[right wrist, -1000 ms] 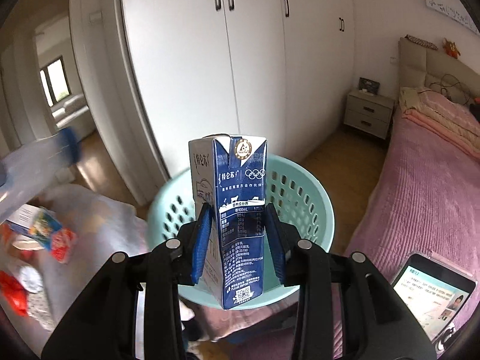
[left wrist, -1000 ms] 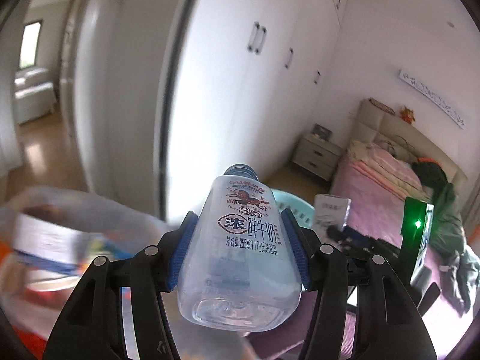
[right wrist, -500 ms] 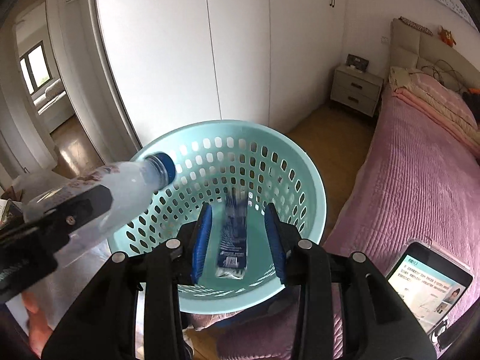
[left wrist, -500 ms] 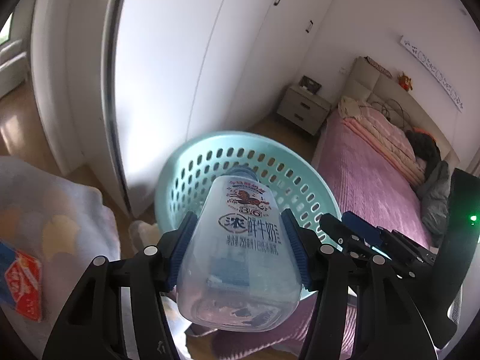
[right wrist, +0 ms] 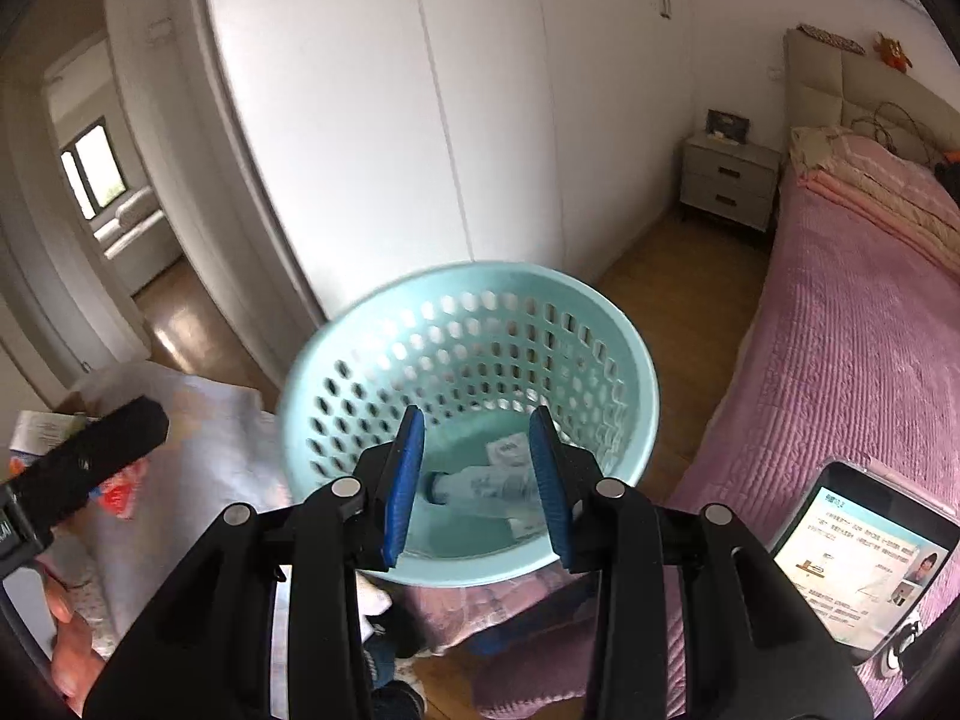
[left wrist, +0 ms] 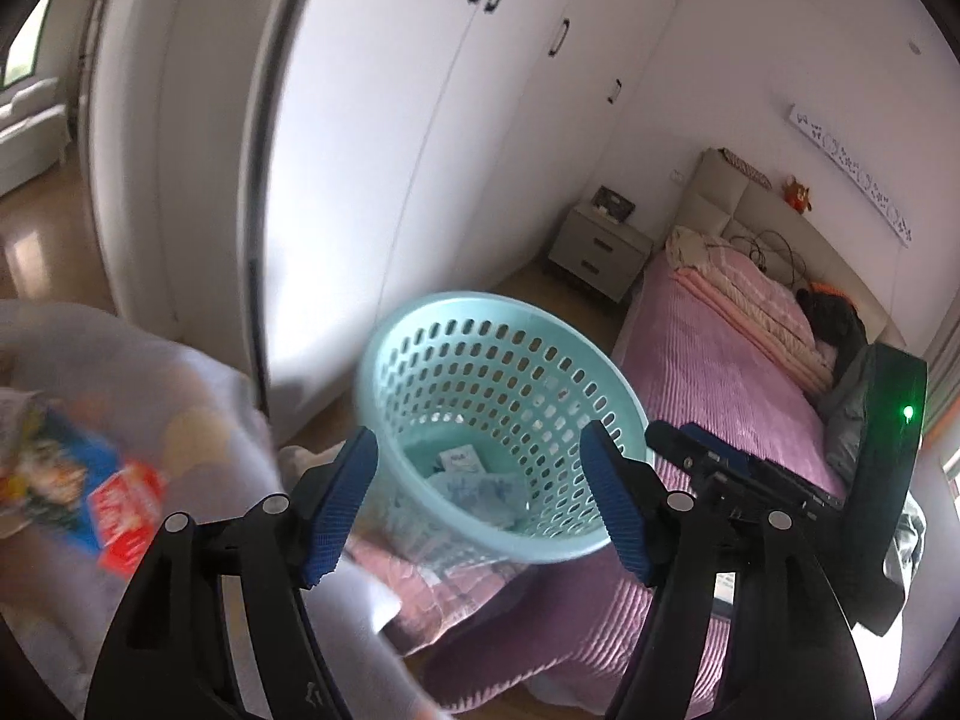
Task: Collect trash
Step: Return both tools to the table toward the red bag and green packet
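Observation:
A teal perforated basket (left wrist: 420, 354) (right wrist: 372, 354) sits at the corner of the pink bed. In its bottom lie a clear milk bottle with a blue cap (left wrist: 480, 489) (right wrist: 480, 486) and a small carton (left wrist: 461, 459) (right wrist: 507, 450). My left gripper (left wrist: 480, 504) hovers over the basket; its jaws are opening and nothing is between them. My right gripper (right wrist: 477, 480) also hangs above the basket, open and empty. In the right wrist view one left finger (right wrist: 90, 462) pokes in from the left, and a person's hand (right wrist: 66, 648) shows at the lower left.
A pale cloth (left wrist: 198, 396) (right wrist: 198, 438) left of the basket carries red and blue wrappers (left wrist: 120, 510) (right wrist: 120, 486). A phone (right wrist: 864, 558) lies on the pink bed (left wrist: 720, 372) at the right. White wardrobe doors (right wrist: 480, 120) and a nightstand (left wrist: 600, 252) stand behind.
The carton left my right gripper and fell into the basket. My left gripper then swung over the basket, opened and dropped the bottle, which now lies inside.

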Demonstrator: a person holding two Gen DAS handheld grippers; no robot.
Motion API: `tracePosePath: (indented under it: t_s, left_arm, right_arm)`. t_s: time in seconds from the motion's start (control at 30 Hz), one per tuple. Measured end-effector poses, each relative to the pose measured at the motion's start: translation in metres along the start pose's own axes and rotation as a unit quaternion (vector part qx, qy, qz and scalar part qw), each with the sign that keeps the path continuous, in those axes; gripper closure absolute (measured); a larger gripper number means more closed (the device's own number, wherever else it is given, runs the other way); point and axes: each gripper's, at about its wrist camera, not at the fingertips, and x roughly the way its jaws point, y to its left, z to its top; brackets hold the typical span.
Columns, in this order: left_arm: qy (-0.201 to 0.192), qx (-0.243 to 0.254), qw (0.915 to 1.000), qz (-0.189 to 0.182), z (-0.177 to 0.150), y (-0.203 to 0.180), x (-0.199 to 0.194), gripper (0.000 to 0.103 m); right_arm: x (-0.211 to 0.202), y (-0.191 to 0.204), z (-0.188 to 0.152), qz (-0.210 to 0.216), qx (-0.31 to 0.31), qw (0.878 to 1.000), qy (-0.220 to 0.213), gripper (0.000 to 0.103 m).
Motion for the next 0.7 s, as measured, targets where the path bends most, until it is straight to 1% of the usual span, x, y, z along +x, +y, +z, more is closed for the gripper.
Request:
tracePosePath:
  t_s: [0.13, 0.17, 0.2, 0.23, 0.3, 0.4, 0.5, 0.57, 0.6, 0.63, 0.7]
  left_arm:
    - [-0.027, 0.008, 0.9992, 0.028, -0.004, 0.003, -0.047, 0.035]
    - [-0.035, 0.007, 0.9987, 0.036, -0.005, 0.006, -0.061, 0.035]
    - [-0.042, 0.005, 0.9981, 0.045, -0.007, 0.008, -0.073, 0.035]
    - [-0.053, 0.004, 0.9970, 0.057, -0.009, 0.012, -0.089, 0.032]
    - [-0.073, 0.000, 0.9936, 0.086, -0.013, 0.021, -0.120, 0.029]
    - [-0.091, -0.009, 0.9889, 0.117, -0.018, 0.034, -0.154, 0.028]
    - [-0.112, -0.037, 0.9793, 0.165, -0.030, 0.061, -0.195, 0.028]
    - [-0.122, -0.054, 0.9732, 0.187, -0.039, 0.077, -0.215, 0.028]
    - [-0.129, -0.068, 0.9682, 0.203, -0.045, 0.090, -0.229, 0.028]
    - [-0.132, -0.076, 0.9650, 0.214, -0.050, 0.099, -0.237, 0.028]
    - [-0.137, -0.094, 0.9548, 0.246, -0.060, 0.120, -0.255, 0.028]
  right_arm:
    - [-0.029, 0.028, -0.001, 0.046, -0.017, 0.998, -0.033, 0.069]
    - [-0.037, 0.037, -0.002, 0.057, -0.025, 0.997, -0.042, 0.067]
    - [-0.043, 0.044, -0.004, 0.067, -0.032, 0.996, -0.050, 0.059]
    - [-0.052, 0.055, -0.006, 0.080, -0.041, 0.994, -0.061, 0.056]
    - [-0.064, 0.075, -0.010, 0.102, -0.059, 0.990, -0.073, 0.055]
    - [-0.079, 0.108, -0.019, 0.139, -0.090, 0.983, -0.082, 0.054]
    - [-0.089, 0.138, -0.030, 0.176, -0.116, 0.974, -0.083, 0.048]
    - [-0.092, 0.156, -0.037, 0.198, -0.130, 0.968, -0.080, 0.047]
    - [-0.094, 0.166, -0.042, 0.208, -0.138, 0.965, -0.078, 0.047]
    - [-0.095, 0.176, -0.046, 0.216, -0.146, 0.963, -0.076, 0.047]
    - [-0.098, 0.196, -0.054, 0.229, -0.156, 0.959, -0.067, 0.046]
